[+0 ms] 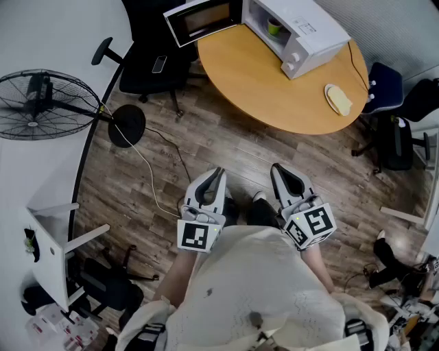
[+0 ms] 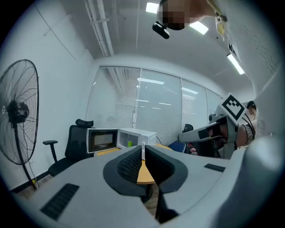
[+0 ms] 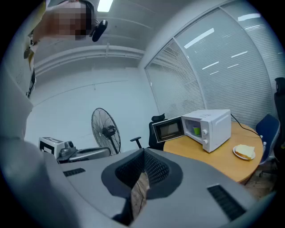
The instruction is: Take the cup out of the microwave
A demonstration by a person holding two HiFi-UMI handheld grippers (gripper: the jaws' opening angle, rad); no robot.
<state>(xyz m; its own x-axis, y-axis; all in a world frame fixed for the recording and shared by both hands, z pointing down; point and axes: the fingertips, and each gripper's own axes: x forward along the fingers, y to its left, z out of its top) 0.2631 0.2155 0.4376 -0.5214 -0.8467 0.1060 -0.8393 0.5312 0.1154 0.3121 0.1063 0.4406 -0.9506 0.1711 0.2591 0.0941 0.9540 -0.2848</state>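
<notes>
The white microwave (image 1: 295,31) stands at the far end of the round wooden table (image 1: 260,89), with its door (image 1: 202,19) swung open to the left. A small green cup (image 1: 274,27) sits inside it, and it also shows in the left gripper view as the cup (image 2: 129,143) and in the right gripper view as the cup (image 3: 196,131). Both grippers hang close to the person's body over the floor, well short of the table. The left gripper (image 1: 217,173) is shut and empty. The right gripper (image 1: 277,168) beside it has its jaws together with nothing between them.
A plate with bread (image 1: 338,100) lies on the table to the right of the microwave. A standing fan (image 1: 41,103) with its cable across the floor is at the left. Black office chairs (image 1: 147,65) stand by the door, and blue ones (image 1: 384,86) at the right.
</notes>
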